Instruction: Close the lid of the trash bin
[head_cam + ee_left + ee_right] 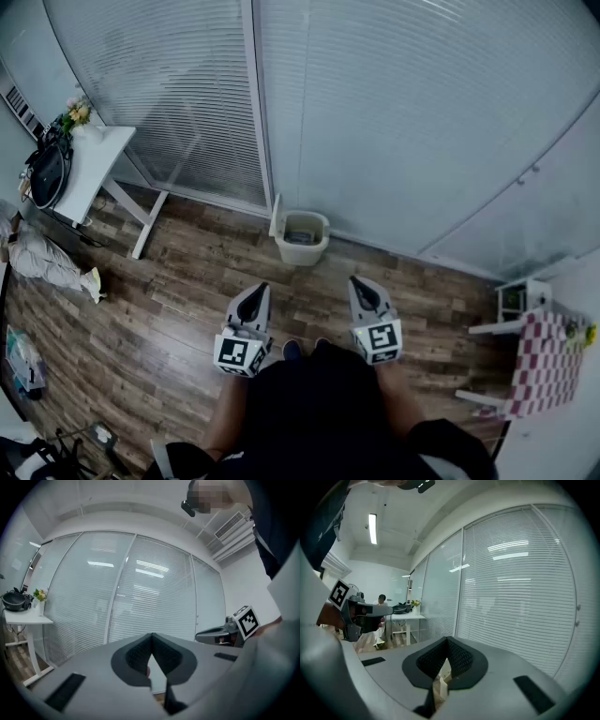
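My left gripper [254,300] and right gripper [365,292], jaws pressed together and empty, well apart from trash bin [302,246], lid [276,217] upright.

bin [302,253] contents: too small | person [328,412]: cut by btm edge

Left claw [257,292], right claw [361,285] side by side, jaws together (both empty).
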`<state>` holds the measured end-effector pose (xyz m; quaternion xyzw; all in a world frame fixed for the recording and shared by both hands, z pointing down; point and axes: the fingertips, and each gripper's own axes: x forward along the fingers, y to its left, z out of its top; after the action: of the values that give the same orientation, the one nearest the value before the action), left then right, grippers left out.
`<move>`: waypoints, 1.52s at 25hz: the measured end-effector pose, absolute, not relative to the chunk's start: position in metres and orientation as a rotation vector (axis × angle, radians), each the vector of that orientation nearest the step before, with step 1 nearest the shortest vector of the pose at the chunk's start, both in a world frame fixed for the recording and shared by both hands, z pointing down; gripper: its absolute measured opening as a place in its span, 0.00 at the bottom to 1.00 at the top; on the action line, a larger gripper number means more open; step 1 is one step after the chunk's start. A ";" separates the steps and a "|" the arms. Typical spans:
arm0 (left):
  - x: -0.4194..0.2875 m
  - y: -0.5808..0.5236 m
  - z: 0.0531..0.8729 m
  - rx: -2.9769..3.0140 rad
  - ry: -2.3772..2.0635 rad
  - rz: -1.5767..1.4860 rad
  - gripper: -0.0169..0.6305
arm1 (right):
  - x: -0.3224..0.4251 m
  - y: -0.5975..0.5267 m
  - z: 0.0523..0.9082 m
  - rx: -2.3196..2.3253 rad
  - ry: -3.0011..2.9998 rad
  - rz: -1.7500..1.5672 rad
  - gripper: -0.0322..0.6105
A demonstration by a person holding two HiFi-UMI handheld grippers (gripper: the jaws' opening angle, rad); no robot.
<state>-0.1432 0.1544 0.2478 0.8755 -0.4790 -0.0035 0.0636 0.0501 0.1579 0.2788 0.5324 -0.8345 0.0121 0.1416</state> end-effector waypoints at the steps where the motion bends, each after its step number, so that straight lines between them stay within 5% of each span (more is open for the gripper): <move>1: -0.145 0.158 0.249 2.640 -1.447 -0.034 0.04 | 0.052 0.159 0.280 1.535 -2.413 0.038 0.05; 17: -0.148 0.168 0.244 2.673 -1.394 -0.144 0.04 | 0.059 0.163 0.281 1.594 -2.444 0.116 0.05; 18: -0.148 0.168 0.243 2.683 -1.392 -0.142 0.07 | 0.059 0.164 0.281 1.606 -2.449 0.122 0.05; 21: -0.145 0.167 0.247 2.683 -1.412 -0.104 0.39 | 0.061 0.169 0.284 1.591 -2.435 0.140 0.05; 38: -0.127 0.130 0.265 2.625 -1.421 -0.017 0.45 | 0.086 0.140 0.293 1.645 -2.444 0.175 0.06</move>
<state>-0.1275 0.1303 0.2652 0.8766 -0.4747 -0.0058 0.0782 0.0862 0.1404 0.2929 0.5548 -0.8244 0.0589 0.0949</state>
